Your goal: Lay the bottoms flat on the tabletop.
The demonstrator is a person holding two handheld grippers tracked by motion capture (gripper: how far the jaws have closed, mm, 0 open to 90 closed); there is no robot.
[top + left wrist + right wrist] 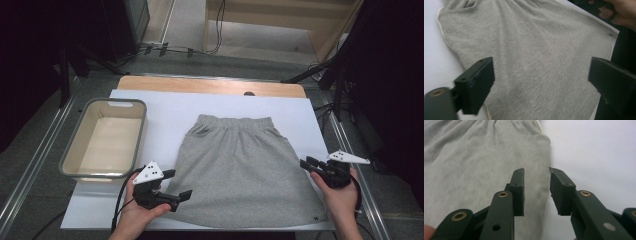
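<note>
Skirt (242, 165), grey with a gathered waistband at 12 o'clock, lies flat mid-sheet on the white sheet (165, 107). Left gripper (179, 186) gapes wide at its 7 o'clock hem; right gripper (306, 163), parted and empty, sits at 3 o'clock.

High view overhead, facing forward-down; gripper views low, close; all share grey skirt (243, 167).

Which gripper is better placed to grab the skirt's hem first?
Left, probably. The left gripper hangs wide open at the grey skirt's lower corner, by the hem. The right gripper is open more narrowly, higher along the side edge.
</note>
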